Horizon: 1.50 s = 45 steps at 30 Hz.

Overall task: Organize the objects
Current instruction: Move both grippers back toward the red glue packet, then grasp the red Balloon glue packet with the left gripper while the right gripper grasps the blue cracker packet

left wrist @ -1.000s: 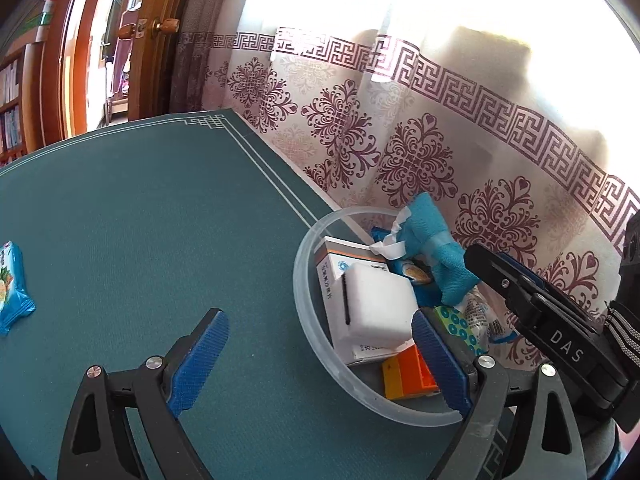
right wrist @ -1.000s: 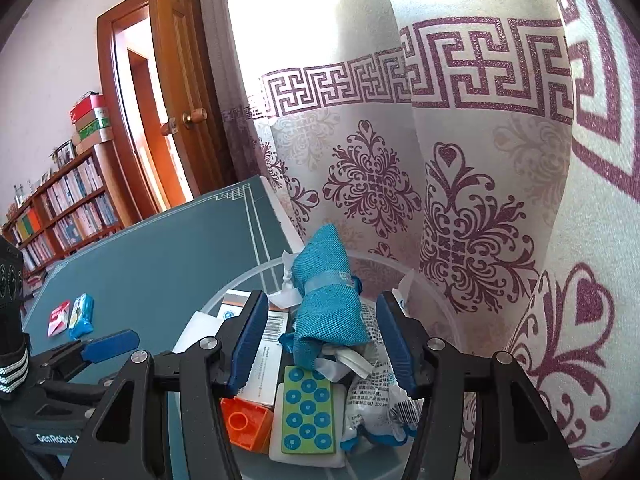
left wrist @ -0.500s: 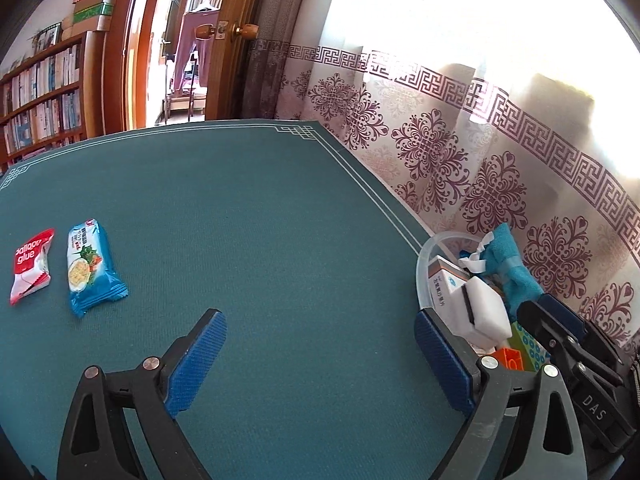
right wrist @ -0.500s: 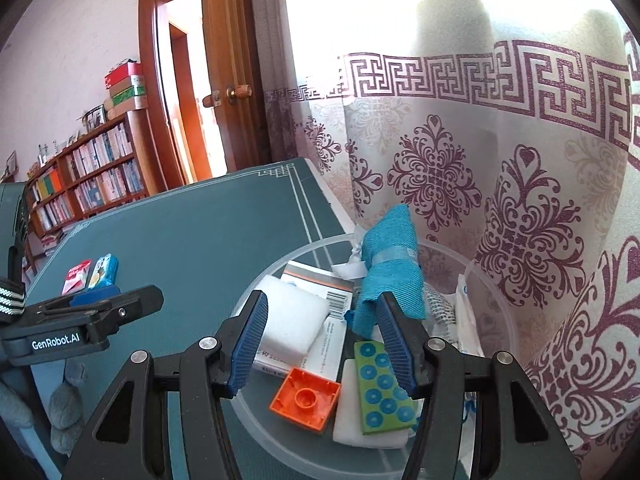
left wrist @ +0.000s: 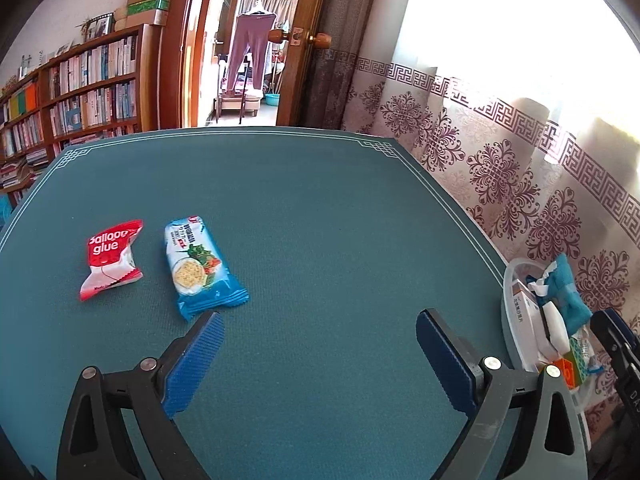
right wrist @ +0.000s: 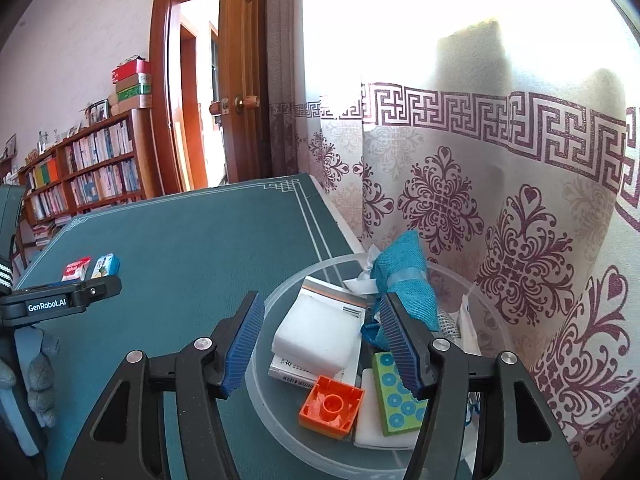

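Observation:
A clear plastic bowl point(right wrist: 280, 296) sits at the table's right edge and holds a white sponge point(right wrist: 316, 332), a box, an orange brick point(right wrist: 332, 406), a green dotted block point(right wrist: 398, 392) and a teal cloth point(right wrist: 404, 272). My right gripper point(right wrist: 320, 340) is open and empty, just above the bowl. My left gripper point(left wrist: 318, 344) is open and empty over bare table. A blue snack packet point(left wrist: 200, 268) and a red "Balloon glue" packet point(left wrist: 110, 258) lie ahead of it to the left. The bowl also shows in the left wrist view point(left wrist: 506, 320).
The green table point(left wrist: 320, 200) ends at a patterned curtain point(left wrist: 520, 184) on the right. A bookshelf point(left wrist: 80, 92) and an open wooden door point(left wrist: 304, 40) stand beyond the far edge. The left gripper's body point(right wrist: 60, 300) shows in the right wrist view.
My left gripper has swung left away from the bowl toward the two packets. My right gripper has pulled back a little from the bowl, still open and empty.

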Tool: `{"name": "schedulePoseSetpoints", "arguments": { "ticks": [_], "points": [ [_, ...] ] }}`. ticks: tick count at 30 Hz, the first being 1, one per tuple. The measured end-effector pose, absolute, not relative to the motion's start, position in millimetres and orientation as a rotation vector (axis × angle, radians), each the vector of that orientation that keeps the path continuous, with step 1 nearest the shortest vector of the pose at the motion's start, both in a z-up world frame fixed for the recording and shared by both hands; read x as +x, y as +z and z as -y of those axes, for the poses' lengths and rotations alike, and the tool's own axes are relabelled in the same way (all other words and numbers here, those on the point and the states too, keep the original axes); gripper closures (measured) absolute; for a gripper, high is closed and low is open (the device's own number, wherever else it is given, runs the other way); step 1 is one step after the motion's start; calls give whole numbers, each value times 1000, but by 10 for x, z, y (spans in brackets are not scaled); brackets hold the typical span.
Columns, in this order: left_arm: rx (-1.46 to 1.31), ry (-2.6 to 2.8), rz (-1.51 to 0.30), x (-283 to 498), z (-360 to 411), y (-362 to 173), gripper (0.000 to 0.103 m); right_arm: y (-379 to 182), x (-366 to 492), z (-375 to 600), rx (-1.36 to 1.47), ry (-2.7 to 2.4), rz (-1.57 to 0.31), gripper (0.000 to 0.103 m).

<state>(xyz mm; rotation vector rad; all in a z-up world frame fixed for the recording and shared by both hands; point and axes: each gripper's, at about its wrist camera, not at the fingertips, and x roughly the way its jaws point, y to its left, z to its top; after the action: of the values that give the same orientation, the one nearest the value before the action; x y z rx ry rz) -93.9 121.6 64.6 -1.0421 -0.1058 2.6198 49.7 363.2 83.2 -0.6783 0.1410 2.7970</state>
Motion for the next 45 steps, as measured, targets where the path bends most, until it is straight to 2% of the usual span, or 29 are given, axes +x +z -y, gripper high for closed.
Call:
{"name": "schedulePoseSetpoints", "arguments": {
  "ticks": [16,29,31,36,40,43,45],
  "points": [
    [-1163,2864,261,-1383,-270,529,4,857,264,-3058,-714,2935,-101,40],
    [-1299,2954,222,-1742,-36,315,4,574,-84,-2507,-939,3053,-63,40],
    [-1307,2954,215,-1787,-28,294,7,542,-123,-2451,-964,3060,-57,40],
    [-1353,2907,226,-1888,1,216,22,462,-239,-2331,-1031,3069,-48,40],
    [-1326,2899,222,-1888,0,234,28,440,-347,-2227,-1083,3084,-47,40],
    [-1311,2896,212,-1887,4,242,38,424,-457,-2136,-1121,3095,-48,40],
    [-1303,2890,204,-1883,7,237,49,404,-532,-2061,-1139,3102,-35,40]
  ]
}}
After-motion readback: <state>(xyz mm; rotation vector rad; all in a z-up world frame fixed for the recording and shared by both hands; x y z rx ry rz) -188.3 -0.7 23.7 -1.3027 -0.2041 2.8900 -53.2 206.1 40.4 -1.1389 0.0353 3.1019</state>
